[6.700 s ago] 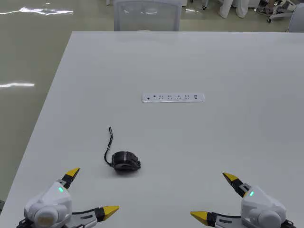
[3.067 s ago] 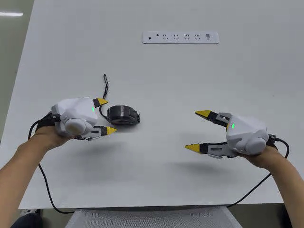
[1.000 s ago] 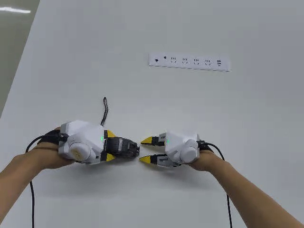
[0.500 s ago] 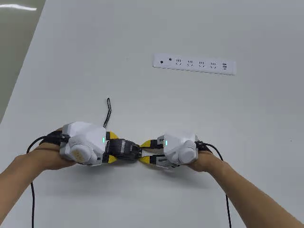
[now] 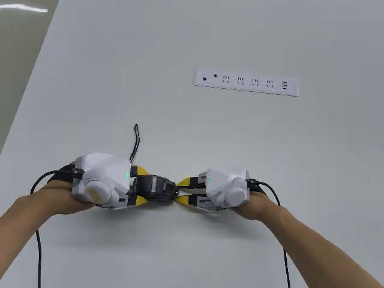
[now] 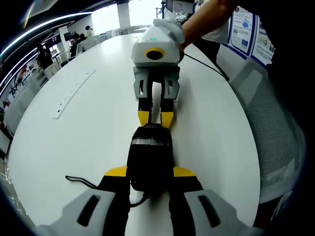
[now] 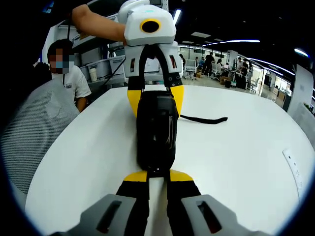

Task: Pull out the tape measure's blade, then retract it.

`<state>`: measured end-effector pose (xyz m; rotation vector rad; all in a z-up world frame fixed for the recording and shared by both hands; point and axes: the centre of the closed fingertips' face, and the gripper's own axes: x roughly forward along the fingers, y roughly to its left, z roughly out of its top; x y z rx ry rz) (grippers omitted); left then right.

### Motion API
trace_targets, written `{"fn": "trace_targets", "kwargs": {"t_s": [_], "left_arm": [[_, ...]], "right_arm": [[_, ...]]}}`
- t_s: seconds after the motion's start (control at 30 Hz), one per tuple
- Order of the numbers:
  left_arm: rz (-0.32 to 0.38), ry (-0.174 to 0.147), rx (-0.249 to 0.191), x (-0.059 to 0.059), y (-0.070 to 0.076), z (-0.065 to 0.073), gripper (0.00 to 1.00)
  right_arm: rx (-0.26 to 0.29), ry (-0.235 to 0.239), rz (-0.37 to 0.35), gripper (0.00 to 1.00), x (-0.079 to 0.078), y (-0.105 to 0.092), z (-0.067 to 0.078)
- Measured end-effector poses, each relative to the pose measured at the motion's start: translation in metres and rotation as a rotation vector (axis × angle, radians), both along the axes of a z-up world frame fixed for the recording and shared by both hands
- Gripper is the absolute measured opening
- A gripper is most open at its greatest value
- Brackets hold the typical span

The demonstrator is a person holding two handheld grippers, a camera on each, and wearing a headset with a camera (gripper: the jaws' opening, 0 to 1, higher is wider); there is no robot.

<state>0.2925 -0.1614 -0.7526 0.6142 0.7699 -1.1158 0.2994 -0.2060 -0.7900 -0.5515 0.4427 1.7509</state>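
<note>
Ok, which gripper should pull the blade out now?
Right. The right gripper has its tips at the front end of the tape measure, whose case the left gripper clamps.

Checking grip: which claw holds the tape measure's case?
The left claw, clamped around the black round tape measure; the right claw only reaches its front end.

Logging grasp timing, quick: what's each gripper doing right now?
Left gripper: shut on the tape measure.
Right gripper: jaws nearly together at its front end; whether they grip anything cannot be told.
</note>
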Motion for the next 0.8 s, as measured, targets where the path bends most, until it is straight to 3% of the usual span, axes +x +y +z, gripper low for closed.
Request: {"fn": "trace_targets", "kwargs": {"t_s": [0.8], "left_arm": [[0.003,0.007,-0.002,-0.0020,0.0011,-0.0004,0.25]], "right_arm": [[-0.018,-0.015,0.025,0.08,-0.0018,-0.0029,0.0027]]}}
